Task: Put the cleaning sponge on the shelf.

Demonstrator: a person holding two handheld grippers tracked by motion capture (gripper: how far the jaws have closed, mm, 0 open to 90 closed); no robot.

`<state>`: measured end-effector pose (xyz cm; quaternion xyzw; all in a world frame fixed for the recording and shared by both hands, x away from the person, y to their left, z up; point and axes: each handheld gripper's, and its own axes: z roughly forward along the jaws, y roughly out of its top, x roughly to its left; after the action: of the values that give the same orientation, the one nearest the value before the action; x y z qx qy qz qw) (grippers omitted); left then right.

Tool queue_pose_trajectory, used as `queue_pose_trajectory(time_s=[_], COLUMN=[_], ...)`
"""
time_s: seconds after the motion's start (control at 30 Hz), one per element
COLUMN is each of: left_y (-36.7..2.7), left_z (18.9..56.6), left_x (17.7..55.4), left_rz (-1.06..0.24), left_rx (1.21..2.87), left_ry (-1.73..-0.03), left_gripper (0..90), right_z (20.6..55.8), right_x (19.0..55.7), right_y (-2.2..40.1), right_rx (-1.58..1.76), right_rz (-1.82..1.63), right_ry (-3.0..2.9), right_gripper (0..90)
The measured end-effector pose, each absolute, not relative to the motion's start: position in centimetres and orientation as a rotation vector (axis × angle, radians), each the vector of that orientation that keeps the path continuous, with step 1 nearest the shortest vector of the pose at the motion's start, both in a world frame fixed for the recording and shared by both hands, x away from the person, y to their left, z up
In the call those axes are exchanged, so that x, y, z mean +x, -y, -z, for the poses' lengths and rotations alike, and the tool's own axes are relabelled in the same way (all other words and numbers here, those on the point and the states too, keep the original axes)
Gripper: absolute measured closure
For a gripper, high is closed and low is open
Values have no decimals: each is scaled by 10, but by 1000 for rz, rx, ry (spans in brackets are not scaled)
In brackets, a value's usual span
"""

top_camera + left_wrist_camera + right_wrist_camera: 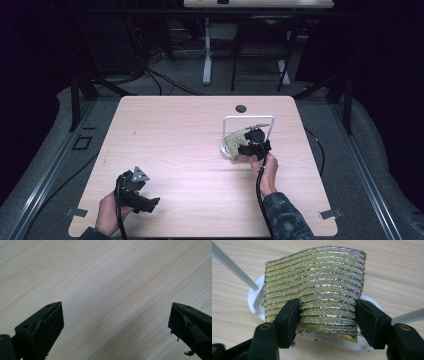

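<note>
- Left gripper (150,204), nearest the person, rests low over bare table (175,150) with jaws wide apart and nothing between them.
- Right gripper (327,315): its jaws flank the glittery gold-and-silver cloth (314,287) standing between them; whether the pads press it is hard to tell, and it looks released.
- Beneath and beyond the jaws sits the white rack (254,300); the cloth seems placed there, withdrawal remaining.
- The rack's base is largely hidden behind the cloth.
</note>
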<state>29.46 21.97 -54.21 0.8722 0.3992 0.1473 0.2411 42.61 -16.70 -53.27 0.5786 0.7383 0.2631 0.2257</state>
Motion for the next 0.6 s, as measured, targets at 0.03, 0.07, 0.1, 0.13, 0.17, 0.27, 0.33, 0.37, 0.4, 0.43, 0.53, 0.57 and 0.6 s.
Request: queue_pose_trajectory(time_s=[0.03, 0.07, 0.1, 0.13, 0.17, 0.27, 0.33, 0.37, 0.4, 0.43, 0.53, 0.57, 0.6], left_y=[-219, -219, -219, -219, -219, -219, -219, -219, -219, -219, -219, -219, -219], left_z=[542, 542, 542, 542, 542, 542, 542, 542, 542, 542, 542, 542, 542], left_x=[294, 294, 294, 294, 294, 294, 294, 294, 294, 294, 294, 294, 294], left_rz=[-405, -404, -404, -403, -404, -405, -406, -405, -406, -407, -409, -408, -408], left_rx=[2387, 2387, 2387, 2388, 2389, 2389, 2389, 2388, 2388, 2387, 2386, 2386, 2386], left_ry=[-1094, -1094, -1094, -1095, -1095, -1095, -1096, -1095, -1094, -1093, -1092, -1091, -1091], left_gripper=[1, 1, 1, 1, 1, 1, 1, 1, 1, 1, 1, 1, 1], right_z=[533, 533, 533, 533, 532, 531, 529, 529, 528, 527, 525, 524, 523], right_x=[426, 426, 426, 426, 426, 425, 424, 424, 423, 423, 421, 420, 419], right_y=[168, 168, 168, 169, 169, 169, 166, 166, 165, 164, 164, 165, 165], right_rx=[1597, 1594, 1594, 1593, 1590, 1581, 1557, 1549, 1540, 1542, 1527, 1528, 1524], right_rz=[-730, -728, -726, -723, -723, -732, -725, -723, -727, -737, -743, -748, -756], right_ry=[-2038, -2040, -2042, -2042, -2044, -2045, -2048, -2055, -2052, -2053, -2057, -2062, -2060], right_gripper=[336, 327, 317, 311, 311, 327, 319, 319, 319, 319, 318, 319, 319])
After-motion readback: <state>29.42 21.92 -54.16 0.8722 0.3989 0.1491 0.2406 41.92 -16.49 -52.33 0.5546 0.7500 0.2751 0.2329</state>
